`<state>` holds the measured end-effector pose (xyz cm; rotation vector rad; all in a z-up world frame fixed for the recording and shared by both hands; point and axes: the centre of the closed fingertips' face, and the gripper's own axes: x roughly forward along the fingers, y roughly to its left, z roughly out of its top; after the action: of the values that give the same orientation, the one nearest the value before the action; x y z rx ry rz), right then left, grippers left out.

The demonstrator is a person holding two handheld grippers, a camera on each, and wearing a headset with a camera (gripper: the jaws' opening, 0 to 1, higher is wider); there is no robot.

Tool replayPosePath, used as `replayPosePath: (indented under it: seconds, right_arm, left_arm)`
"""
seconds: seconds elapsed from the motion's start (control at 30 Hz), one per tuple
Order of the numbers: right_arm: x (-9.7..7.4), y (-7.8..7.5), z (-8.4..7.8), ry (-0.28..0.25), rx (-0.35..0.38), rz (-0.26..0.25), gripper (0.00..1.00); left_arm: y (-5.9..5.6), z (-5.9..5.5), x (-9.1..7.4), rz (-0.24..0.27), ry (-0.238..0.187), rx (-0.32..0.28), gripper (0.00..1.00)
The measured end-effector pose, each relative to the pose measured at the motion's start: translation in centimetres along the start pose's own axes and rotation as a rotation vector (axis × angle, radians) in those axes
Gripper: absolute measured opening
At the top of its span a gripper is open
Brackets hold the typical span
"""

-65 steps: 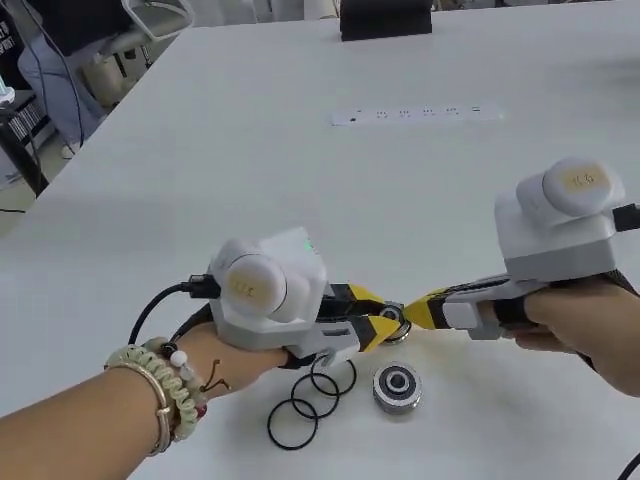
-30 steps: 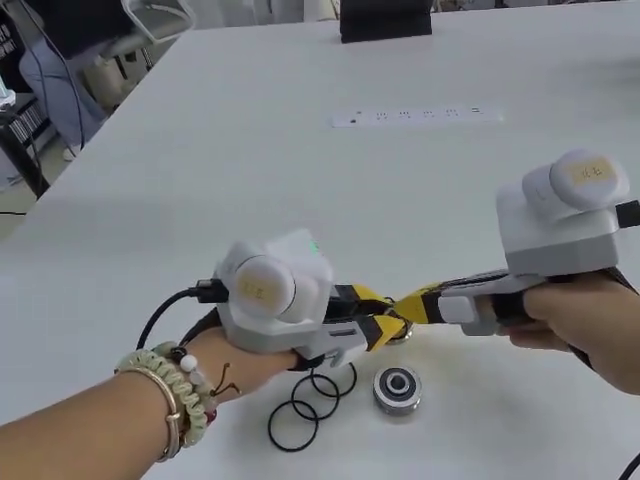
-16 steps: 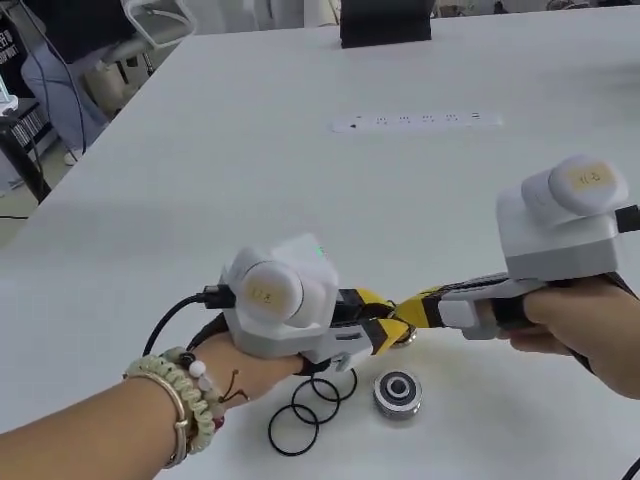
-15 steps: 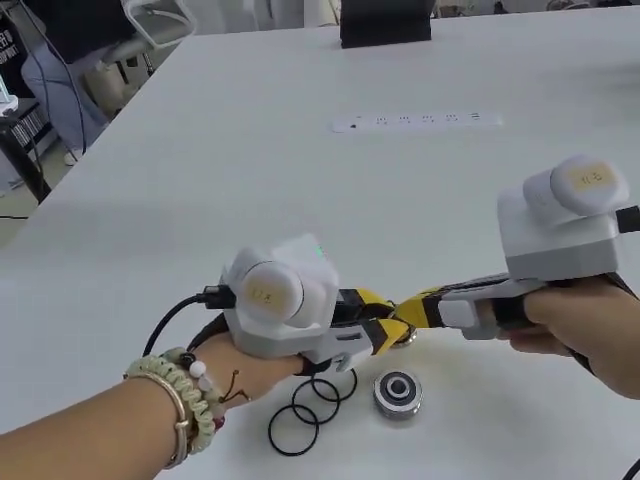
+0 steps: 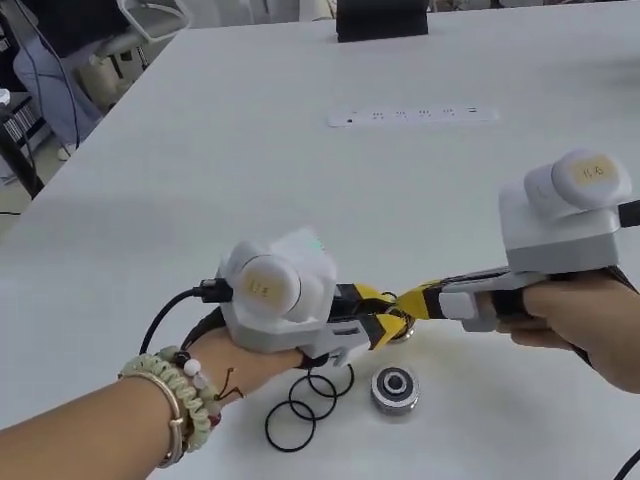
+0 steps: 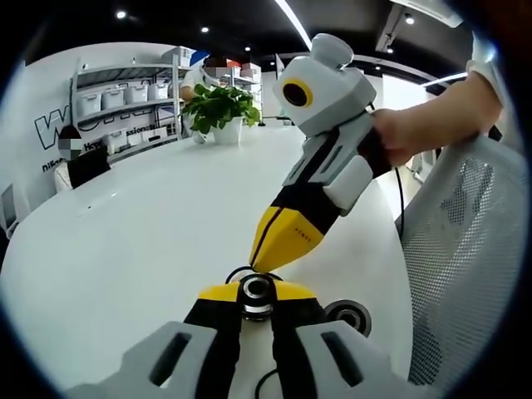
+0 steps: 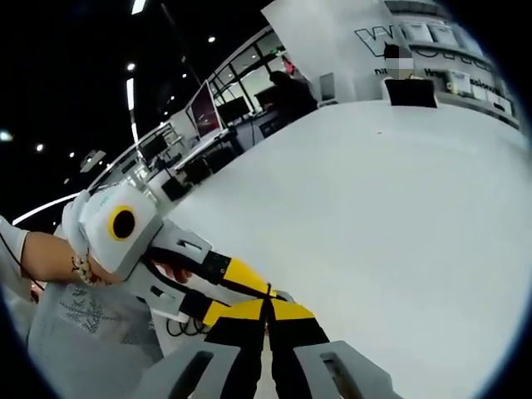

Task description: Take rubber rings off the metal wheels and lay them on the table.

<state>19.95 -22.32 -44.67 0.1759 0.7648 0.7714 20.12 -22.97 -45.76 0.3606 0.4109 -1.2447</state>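
Left claw (image 6: 255, 285) clamps wheel (image 6: 257, 294); right claw (image 7: 268, 303) closed.

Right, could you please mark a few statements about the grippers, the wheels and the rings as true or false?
1. Three rubber rings lie on the table. True.
2. The left gripper is open and holds nothing. False: it is shut on a metal wheel.
3. A second metal wheel sits on the table beside the rings. True.
4. The right gripper is spread wide open. False: its jaws are closed together, with the tip right at the held wheel.
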Motion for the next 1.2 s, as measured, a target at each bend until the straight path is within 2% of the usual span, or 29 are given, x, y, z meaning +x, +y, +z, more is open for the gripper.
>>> replayPosePath:
  seconds: [0.1, 0.2, 0.3, 0.47, 0.5, 0.53, 0.57, 0.77, 0.9, 1.03, 1.2]
  right_arm:
    - [0.0, -0.3, -0.1, 0.003, -0.003, -0.011, 0.00]
    - [0.0, -0.5, -0.1, 0.003, 0.000, -0.018, 0.00]
    - [-0.1, -0.7, 0.0, -0.002, 0.000, -0.024, 0.00]
    - [-0.2, -0.9, 0.2, -0.008, 0.002, -0.029, 0.00]
    - [-0.2, -0.9, 0.2, -0.008, 0.003, -0.029, 0.00]
    - [-0.2, -0.8, 0.2, -0.009, 0.003, -0.029, 0.00]
    - [-0.2, -0.8, 0.2, -0.009, 0.003, -0.029, 0.00]
    - [-0.4, -0.6, 0.5, -0.016, -0.006, -0.025, 0.00]
    - [-0.5, -0.4, 0.9, -0.029, -0.011, -0.021, 0.00]
    - [-0.9, -0.3, 1.7, -0.058, -0.004, -0.015, 0.00]
    - [-1.0, 0.1, 1.9, -0.064, -0.006, 0.001, 0.00]
  left_arm:
    - [0.0, -0.1, -0.2, -0.009, 0.021, 0.017, 0.08]
    - [0.2, 0.1, -0.6, -0.008, 0.021, 0.017, 0.08]
    - [0.4, 0.9, -1.2, -0.019, 0.005, -0.003, 0.09]
    - [0.6, 2.1, -1.9, -0.024, -0.009, 0.018, 0.15]
    - [0.5, 2.5, -2.0, -0.026, -0.017, -0.028, 0.17]
    - [0.0, 3.2, -2.2, -0.056, -0.041, -0.079, 0.20]
    - [-0.2, 3.8, -2.3, -0.074, -0.065, -0.080, 0.23]
    - [0.1, 5.4, -3.7, -0.065, -0.054, 0.019, 0.32]
    - [0.3, 6.1, -5.0, -0.073, -0.045, 0.047, 0.35]
    - [0.8, 6.9, -6.6, -0.056, -0.056, 0.073, 0.38]
    - [1.1, 7.4, -8.9, -0.037, -0.056, 0.093, 0.43]
